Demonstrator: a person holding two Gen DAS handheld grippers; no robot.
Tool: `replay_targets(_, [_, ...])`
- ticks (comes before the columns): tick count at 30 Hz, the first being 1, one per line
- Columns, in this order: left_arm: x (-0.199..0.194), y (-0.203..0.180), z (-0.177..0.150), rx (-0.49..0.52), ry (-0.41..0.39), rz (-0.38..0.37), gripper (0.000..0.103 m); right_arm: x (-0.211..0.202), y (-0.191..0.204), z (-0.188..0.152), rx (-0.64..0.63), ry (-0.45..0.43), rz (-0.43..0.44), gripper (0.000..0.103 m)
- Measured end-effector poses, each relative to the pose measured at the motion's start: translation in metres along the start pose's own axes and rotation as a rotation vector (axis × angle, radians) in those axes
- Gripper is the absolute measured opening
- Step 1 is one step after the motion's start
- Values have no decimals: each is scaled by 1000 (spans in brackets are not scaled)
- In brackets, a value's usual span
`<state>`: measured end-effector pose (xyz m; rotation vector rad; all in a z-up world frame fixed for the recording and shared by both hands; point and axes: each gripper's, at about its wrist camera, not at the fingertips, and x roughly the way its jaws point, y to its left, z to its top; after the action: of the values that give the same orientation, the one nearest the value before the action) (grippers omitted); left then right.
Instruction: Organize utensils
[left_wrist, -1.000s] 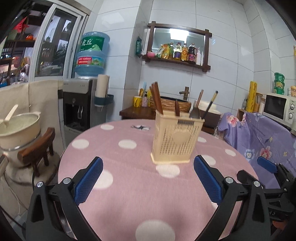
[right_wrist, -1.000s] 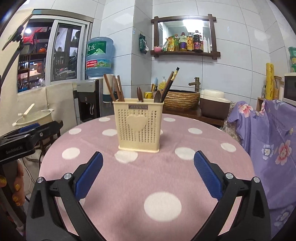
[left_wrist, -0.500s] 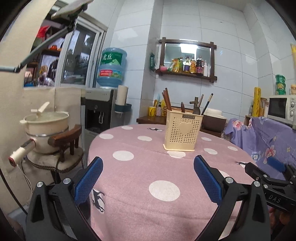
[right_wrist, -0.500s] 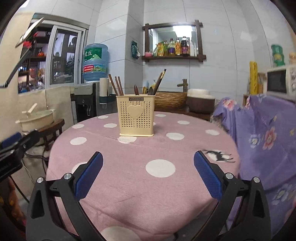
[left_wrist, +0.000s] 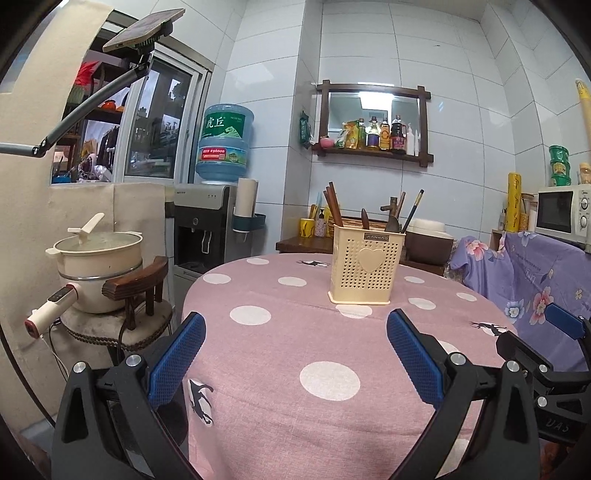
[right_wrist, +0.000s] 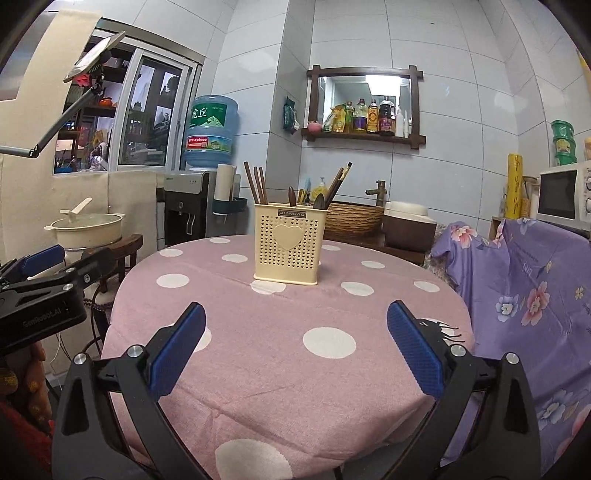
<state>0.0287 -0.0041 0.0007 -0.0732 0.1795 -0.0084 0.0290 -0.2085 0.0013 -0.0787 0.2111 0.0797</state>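
A cream perforated utensil holder (left_wrist: 364, 269) with a heart on its front stands on the round pink polka-dot table (left_wrist: 332, 354); it also shows in the right wrist view (right_wrist: 289, 243). Brown chopsticks (right_wrist: 255, 183), dark spoons (right_wrist: 319, 201) and more chopsticks (right_wrist: 340, 179) stand inside it. My left gripper (left_wrist: 295, 354) is open and empty, held back at the table's near left edge. My right gripper (right_wrist: 295, 345) is open and empty, held back over the near edge. Each gripper shows at the side of the other's view.
A cream pot (left_wrist: 98, 266) sits on a small wooden chair (left_wrist: 136, 295) at the left. A water dispenser (left_wrist: 207, 225) stands behind. A purple floral cloth (right_wrist: 524, 295) covers furniture on the right, with a microwave (right_wrist: 563, 195) above. A woven basket (right_wrist: 354, 218) sits behind the table.
Both grippers have drawn back from the holder toward the table's near edge, so the holder looks smaller and farther. Both stay open and empty.
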Motion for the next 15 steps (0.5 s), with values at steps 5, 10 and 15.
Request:
replay_targets(5, [-1, 0, -1, -4, 2, 7, 98, 0, -1, 0, 2, 0, 1, 97])
replay_targets(10, [-1, 1, -1, -6, 6, 7, 98, 0, 0, 0, 2, 1, 1, 97])
replay_targets(15, [-1, 1, -2, -5, 6, 7, 98, 0, 0, 0, 3, 2, 2, 97])
